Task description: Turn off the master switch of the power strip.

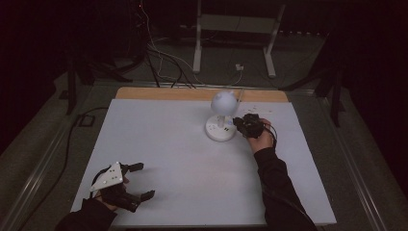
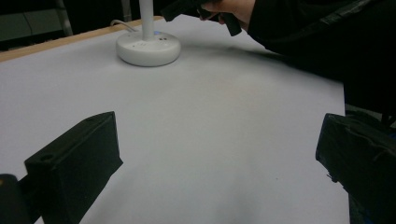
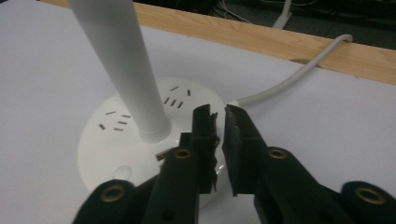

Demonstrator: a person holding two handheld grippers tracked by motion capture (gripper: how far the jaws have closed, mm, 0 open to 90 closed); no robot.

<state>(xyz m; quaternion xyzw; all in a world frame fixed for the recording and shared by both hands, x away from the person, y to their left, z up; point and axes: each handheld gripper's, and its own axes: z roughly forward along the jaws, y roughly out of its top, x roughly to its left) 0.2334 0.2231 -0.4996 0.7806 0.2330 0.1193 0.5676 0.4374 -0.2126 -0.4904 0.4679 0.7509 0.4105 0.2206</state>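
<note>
**Operator:** State the position of each tool relative to the lamp [image 1: 221,115].

**Inspector:** The lamp stands on the white table cover [image 1: 183,159], toward the far edge. The right gripper [image 1: 248,125] is just beside the lamp base [image 3: 140,140], on the side where the cable [image 3: 299,74] leaves toward the wooden table edge [image 3: 280,39]. Its jaws are nearly closed, with a narrow gap between them, and they hold nothing. Their tips hang over the base rim near the socket slots [image 3: 175,100]. The left gripper [image 1: 126,185] is well apart from the lamp, near the person's side of the table. Its jaws are spread wide and empty.

**Operator:** Identify hazards.

**Inspector:** Probable hazards only. A sideways push against the stem [image 3: 121,65] could tip the lamp, since the head sits high. Pressing down off-centre could slide the base. A tip entering a socket slot could jam. Catching the cable could drag the lamp.
</note>
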